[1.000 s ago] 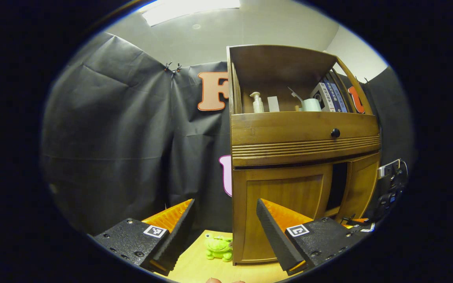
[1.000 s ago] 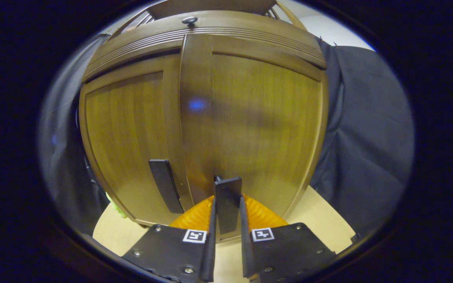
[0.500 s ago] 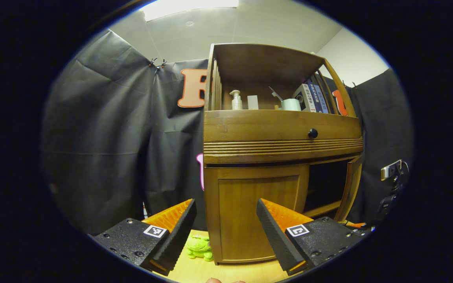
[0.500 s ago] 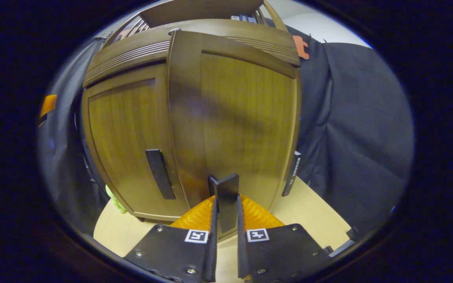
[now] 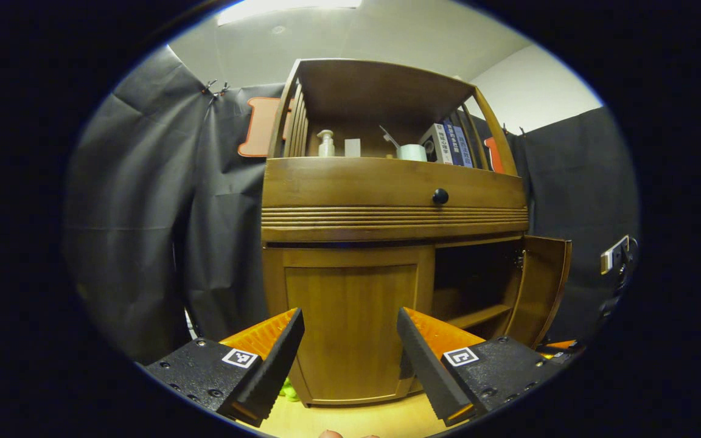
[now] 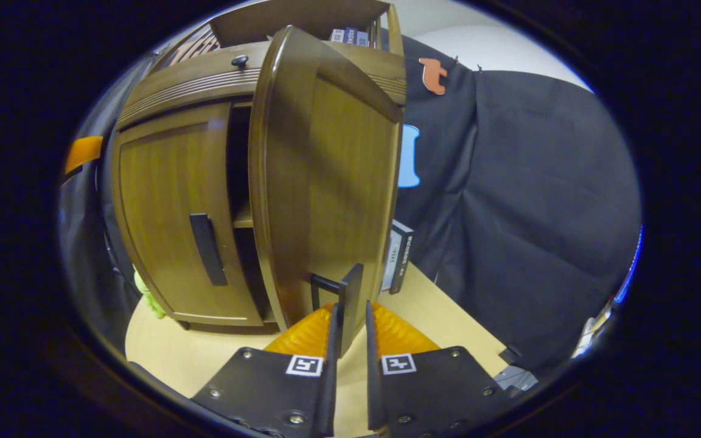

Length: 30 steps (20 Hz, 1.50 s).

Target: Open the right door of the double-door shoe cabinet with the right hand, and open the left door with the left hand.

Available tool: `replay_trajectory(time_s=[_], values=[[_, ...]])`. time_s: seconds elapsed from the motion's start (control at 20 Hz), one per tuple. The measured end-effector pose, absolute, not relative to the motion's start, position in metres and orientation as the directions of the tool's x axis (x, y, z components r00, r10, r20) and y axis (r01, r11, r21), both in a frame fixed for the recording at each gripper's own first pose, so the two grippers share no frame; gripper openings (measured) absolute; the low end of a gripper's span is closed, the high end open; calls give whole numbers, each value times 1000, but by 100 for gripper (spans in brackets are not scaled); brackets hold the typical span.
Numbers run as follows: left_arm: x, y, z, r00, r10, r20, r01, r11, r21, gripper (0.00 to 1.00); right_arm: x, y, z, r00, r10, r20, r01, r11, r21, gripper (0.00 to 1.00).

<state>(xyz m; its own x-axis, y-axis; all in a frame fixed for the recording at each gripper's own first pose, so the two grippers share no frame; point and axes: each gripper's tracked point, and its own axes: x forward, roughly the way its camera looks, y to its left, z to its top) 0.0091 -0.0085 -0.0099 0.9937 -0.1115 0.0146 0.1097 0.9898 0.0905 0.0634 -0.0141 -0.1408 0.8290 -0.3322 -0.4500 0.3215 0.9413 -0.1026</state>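
**Right door swung out, left door shut**

The cabinet (image 5: 387,201) stands on a pale wooden surface (image 6: 204,359) against black cloth. A green plush toy (image 6: 143,292) lies on the surface at the cabinet's left foot, partly hidden behind the corner. A dark flat box (image 6: 400,255) stands upright on the surface just behind the open door's hinge side.

The top shelf holds a pump bottle (image 5: 325,143), a small pale block (image 5: 352,147), a white cup (image 5: 412,152) with something sticking out of it, and a few books (image 5: 448,145) leaning at the right end. Below the shelf is a drawer front with a round black knob (image 5: 440,196).

The right door (image 6: 326,182) stands open; its compartment is dark, with one inner shelf (image 5: 475,316) visible. The right claw (image 6: 348,340) is closed narrow on the right door's handle (image 6: 347,304), both fingers pressing its sides.

The left door (image 5: 350,322) is shut, its handle (image 6: 207,249) untouched. The left claw (image 5: 349,347) is spread wide, holding nothing, in front of the left door.
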Motion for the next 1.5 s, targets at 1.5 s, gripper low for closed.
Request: replay_trajectory(time_s=[1.5], values=[[108, -103, -165, 947, -175, -269, 195, 980, 49, 84, 5, -169, -137, 774, -500, -389, 414, 864, -287, 22]])
